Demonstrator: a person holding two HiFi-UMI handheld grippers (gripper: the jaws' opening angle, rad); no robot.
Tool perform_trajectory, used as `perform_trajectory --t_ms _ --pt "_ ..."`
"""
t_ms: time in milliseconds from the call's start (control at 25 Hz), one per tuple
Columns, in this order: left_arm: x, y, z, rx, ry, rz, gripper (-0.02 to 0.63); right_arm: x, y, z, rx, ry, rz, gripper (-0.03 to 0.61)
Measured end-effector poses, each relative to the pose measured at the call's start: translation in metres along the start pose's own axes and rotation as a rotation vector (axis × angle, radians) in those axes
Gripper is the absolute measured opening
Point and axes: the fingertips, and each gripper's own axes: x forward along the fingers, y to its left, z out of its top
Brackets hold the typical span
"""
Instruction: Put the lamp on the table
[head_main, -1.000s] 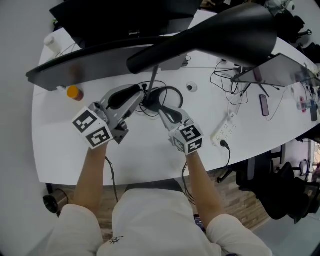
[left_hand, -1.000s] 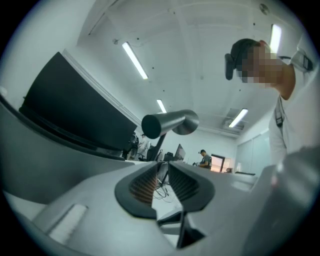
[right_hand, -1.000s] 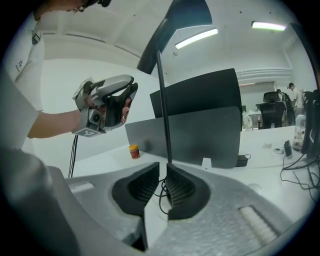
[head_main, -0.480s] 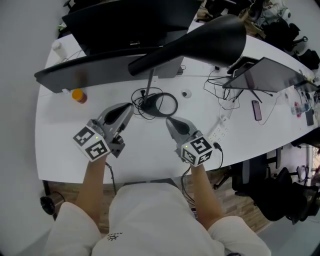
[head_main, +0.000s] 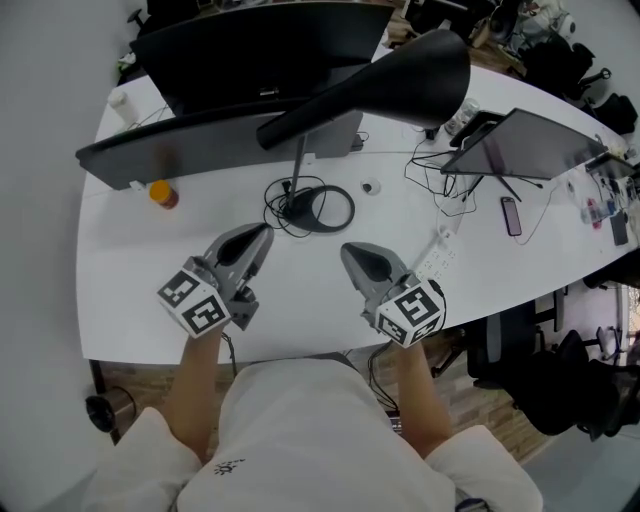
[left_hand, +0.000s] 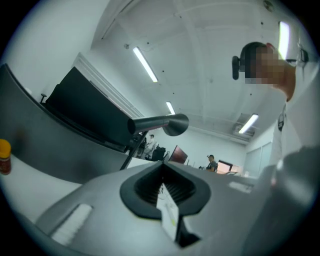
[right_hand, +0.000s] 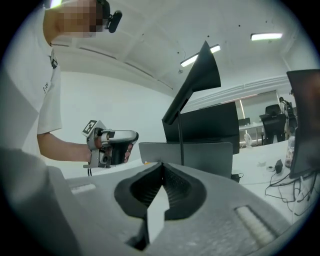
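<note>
The black lamp stands upright on the white table (head_main: 150, 300). Its ring base (head_main: 322, 209) lies amid its cord, a thin pole (head_main: 298, 165) rises from it, and the big cone shade (head_main: 400, 72) hangs over the desk. My left gripper (head_main: 262, 236) is shut and empty, a short way in front and left of the base. My right gripper (head_main: 350, 252) is also shut and empty, in front and right of it. Neither touches the lamp. From the left gripper view the shade (left_hand: 165, 123) shows beyond the closed jaws (left_hand: 161, 176). The right gripper view has the shade (right_hand: 197, 80) above its closed jaws (right_hand: 162, 172).
A black monitor (head_main: 260, 40) and a long grey screen (head_main: 180, 140) stand behind the lamp. An orange-capped bottle (head_main: 162, 192) sits at the left. A power strip (head_main: 432, 262), tangled cables (head_main: 445, 190), a phone (head_main: 512, 216) and a propped tablet (head_main: 530, 140) lie to the right.
Both grippers have drawn back from the lamp's base toward the table's front edge, and their jaws have closed. The lamp stays standing on the table.
</note>
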Motion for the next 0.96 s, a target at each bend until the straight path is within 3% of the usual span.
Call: perform_trajectory --t_ms 560,960 --pt "-0.001 -0.021 -0.015 0.056 0.048 -0.005 -0.006 -0.024 0.008 0.025 -0.018 -0.061 -0.065 0.000" --pt "-0.011 -0.016 -0.021 0.063 0.068 -0.007 -0.006 -0.025 0.015 0.020 -0.017 -0.054 -0.098 0.000"
